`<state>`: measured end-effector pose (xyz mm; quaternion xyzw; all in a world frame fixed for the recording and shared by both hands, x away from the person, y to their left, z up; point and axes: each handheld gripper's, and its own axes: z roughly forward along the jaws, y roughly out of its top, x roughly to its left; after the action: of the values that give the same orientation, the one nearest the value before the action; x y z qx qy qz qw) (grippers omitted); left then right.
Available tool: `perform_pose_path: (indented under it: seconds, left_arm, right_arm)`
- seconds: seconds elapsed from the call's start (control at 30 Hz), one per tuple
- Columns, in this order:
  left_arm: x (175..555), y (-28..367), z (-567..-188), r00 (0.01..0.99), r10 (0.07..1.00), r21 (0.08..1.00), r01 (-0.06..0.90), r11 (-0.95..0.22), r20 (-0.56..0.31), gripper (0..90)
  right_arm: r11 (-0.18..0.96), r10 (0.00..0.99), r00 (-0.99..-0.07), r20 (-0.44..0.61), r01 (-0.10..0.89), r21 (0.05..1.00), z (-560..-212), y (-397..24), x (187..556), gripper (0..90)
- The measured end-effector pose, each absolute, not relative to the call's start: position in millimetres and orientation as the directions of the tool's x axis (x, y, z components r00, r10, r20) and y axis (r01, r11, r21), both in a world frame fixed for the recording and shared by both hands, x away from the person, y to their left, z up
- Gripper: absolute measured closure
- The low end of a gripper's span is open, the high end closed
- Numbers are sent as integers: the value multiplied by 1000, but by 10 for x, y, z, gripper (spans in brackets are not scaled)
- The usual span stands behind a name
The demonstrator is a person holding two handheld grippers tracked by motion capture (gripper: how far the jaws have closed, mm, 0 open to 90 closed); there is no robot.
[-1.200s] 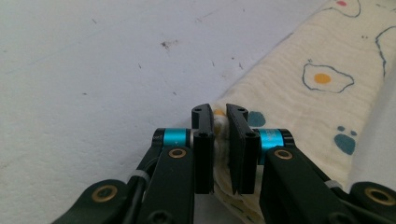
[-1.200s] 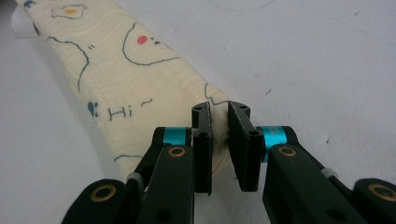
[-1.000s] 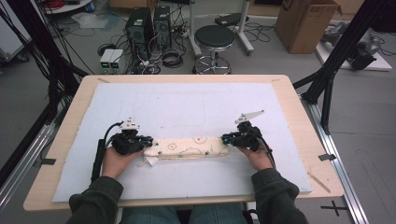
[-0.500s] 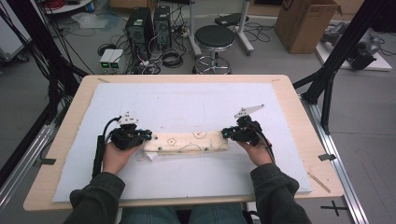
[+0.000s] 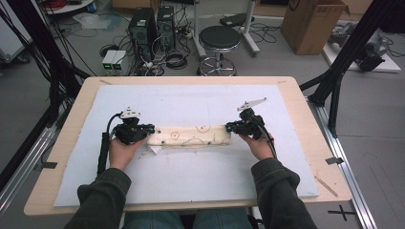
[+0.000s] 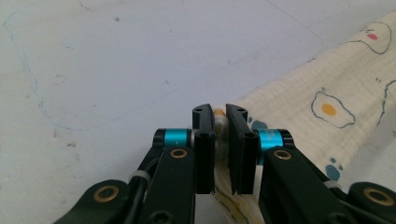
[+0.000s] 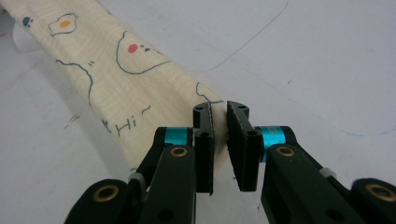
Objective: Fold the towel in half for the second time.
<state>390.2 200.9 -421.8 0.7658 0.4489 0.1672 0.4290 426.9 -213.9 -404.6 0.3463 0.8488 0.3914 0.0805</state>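
A long folded cream cloth (image 5: 188,136) printed with fried eggs and bears is stretched between my two grippers over the white mat. My left gripper (image 5: 145,133) is shut on its left end; in the left gripper view the cloth (image 6: 317,88) runs off to the right and a bunched fold sits pinched between the jaws of the left gripper (image 6: 220,112). My right gripper (image 5: 230,128) is shut on the right end. In the right gripper view the cloth (image 7: 116,70) comes in from the upper left, and its corner is caught in the narrow slot of the right gripper (image 7: 220,109).
The white mat (image 5: 191,100) covers most of the wooden table (image 5: 76,109), with faint pen outlines drawn on it. A small white tag (image 5: 154,150) hangs under the cloth's left end. Beyond the far edge stand a stool (image 5: 218,38), computer towers and a cardboard box.
Both hands have carried the cloth a little farther from the person, toward the middle of the mat. The jaws stay as they were.
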Motion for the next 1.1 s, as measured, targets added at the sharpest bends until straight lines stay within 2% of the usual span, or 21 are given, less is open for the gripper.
perform_pose_path:
  seconds: [0.17,0.53,0.9,1.03,1.1]
  left_arm:
    - [4013,1945,-4186,539,836,803,540,-252,-100,816]
    - [4153,1948,-4331,484,863,795,576,-191,-143,807]
    - [4191,1993,-4383,482,863,786,589,-188,-154,797]
    - [4182,1998,-4369,480,865,792,580,-192,-142,739]
    - [4178,2025,-4352,479,866,792,581,-188,-145,681]
  right_arm:
    - [442,674,-727,135,542,715,-4090,-2147,4363,812]
    - [415,718,-678,155,597,687,-4243,-2125,4556,812]
    - [371,730,-655,196,621,691,-4317,-2133,4603,786]
    - [364,739,-645,195,625,691,-4319,-2139,4604,747]
    - [363,739,-645,196,626,691,-4303,-2153,4598,724]
